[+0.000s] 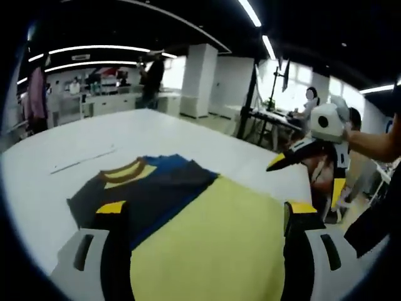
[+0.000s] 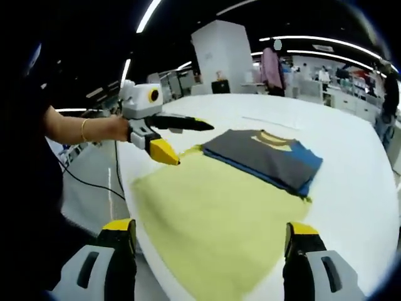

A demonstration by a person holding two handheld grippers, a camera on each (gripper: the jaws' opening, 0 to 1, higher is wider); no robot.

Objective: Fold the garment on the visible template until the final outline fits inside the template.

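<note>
A folded garment, dark grey with blue sides and a yellow-trimmed collar, is laid flat on a white table. It is seen overlapping one end of a yellow template, and part of it extends onto the bare table beyond the template edge. In the left gripper view the garment is positioned at the far left corner of the template, while the table is seen extending well beyond it. The left gripper is held above the table edge, off the template, with its jaws spread and nothing between them. The right gripper is seen over the opposite table edge; its jaws appear parted, although the view there is partly obscured. Neither gripper is in contact with the garment.
</note>
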